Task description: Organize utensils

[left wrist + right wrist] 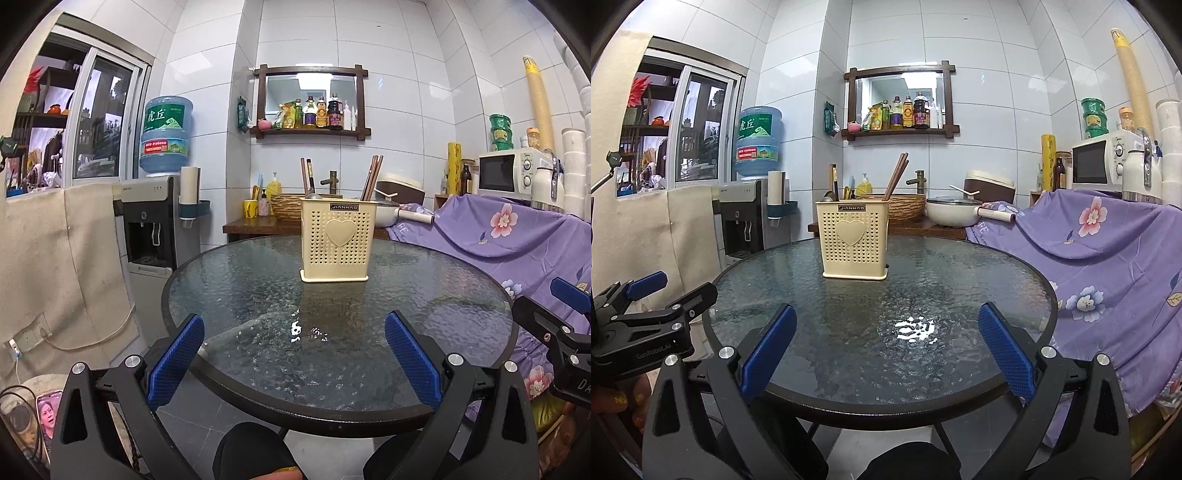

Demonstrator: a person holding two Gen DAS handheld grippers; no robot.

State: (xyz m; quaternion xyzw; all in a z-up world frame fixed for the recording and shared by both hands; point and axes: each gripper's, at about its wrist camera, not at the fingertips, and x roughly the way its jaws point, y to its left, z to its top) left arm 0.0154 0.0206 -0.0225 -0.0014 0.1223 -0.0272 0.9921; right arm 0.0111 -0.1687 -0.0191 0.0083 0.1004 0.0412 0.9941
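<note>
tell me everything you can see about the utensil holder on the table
The utensil holder is a cream, plastic-looking box, perforated with small holes, with a raised heart and a dark label on its front. It stands upright on a wider base on the round glass table, toward its far side. Brown chopsticks and a metal spoon poke out. Neither gripper touches it.

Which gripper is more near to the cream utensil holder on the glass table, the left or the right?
Neither clearly. The utensil holder stands far across the table from both. It is almost straight ahead of the left gripper and ahead-left of the right gripper. Both jaws open, empty.
</note>
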